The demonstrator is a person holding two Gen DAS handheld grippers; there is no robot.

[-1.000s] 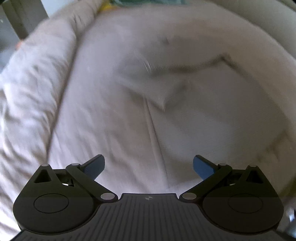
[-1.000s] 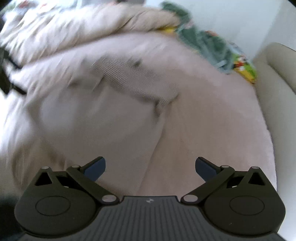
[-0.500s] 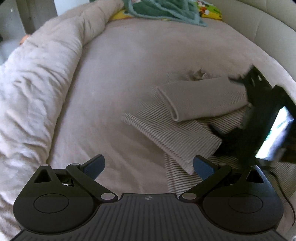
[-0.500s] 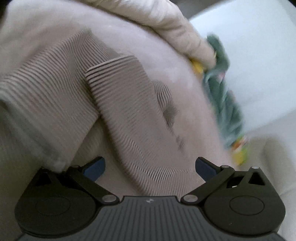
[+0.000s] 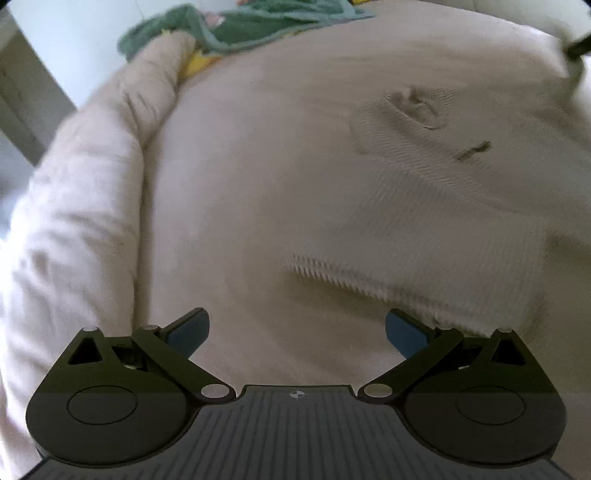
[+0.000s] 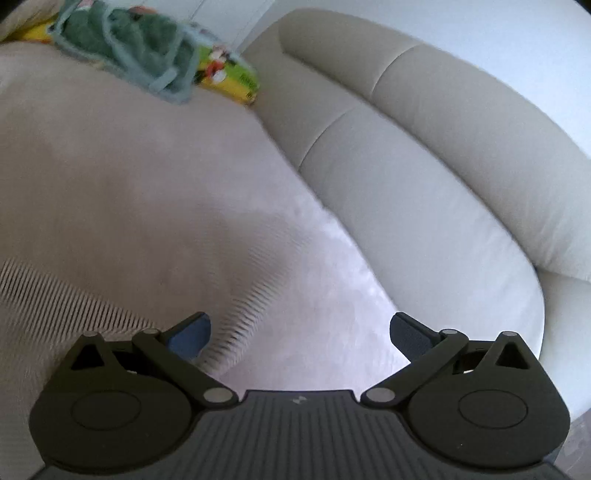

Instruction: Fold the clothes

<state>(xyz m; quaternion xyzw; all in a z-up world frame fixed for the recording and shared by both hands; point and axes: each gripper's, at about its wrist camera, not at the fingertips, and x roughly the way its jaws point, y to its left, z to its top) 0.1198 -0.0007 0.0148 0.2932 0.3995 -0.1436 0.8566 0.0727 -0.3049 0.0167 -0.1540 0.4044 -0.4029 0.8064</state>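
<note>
From the left wrist camera, the left claw (image 5: 297, 330) hangs wide and empty above a beige bed sheet (image 5: 240, 192), its blue-padded fingers (image 5: 188, 330) clear of any cloth. The task's garment, a finely striped beige knit top (image 5: 424, 206), lies flat on the bed ahead and to the right, its ribbed hem (image 5: 354, 280) nearest the claw and its bunched neckline (image 5: 421, 105) farther off. A rumpled cream duvet (image 5: 85, 221) banks up along the left, with a green knitted blanket (image 5: 240, 26) at the far end. The picture is blurred, so the garment's folds are hard to read.

From the right wrist camera, the right claw (image 6: 300, 332) is likewise wide and holds nothing. A striped corner of the top (image 6: 66, 295) sits beneath its left finger (image 6: 190, 332), beside a padded grey headboard (image 6: 424, 177).

The likely hazard: cloth and sheet are nearly one colour, so a pinch could gather sheet with hem, or catch only one layer and skew the fold.
</note>
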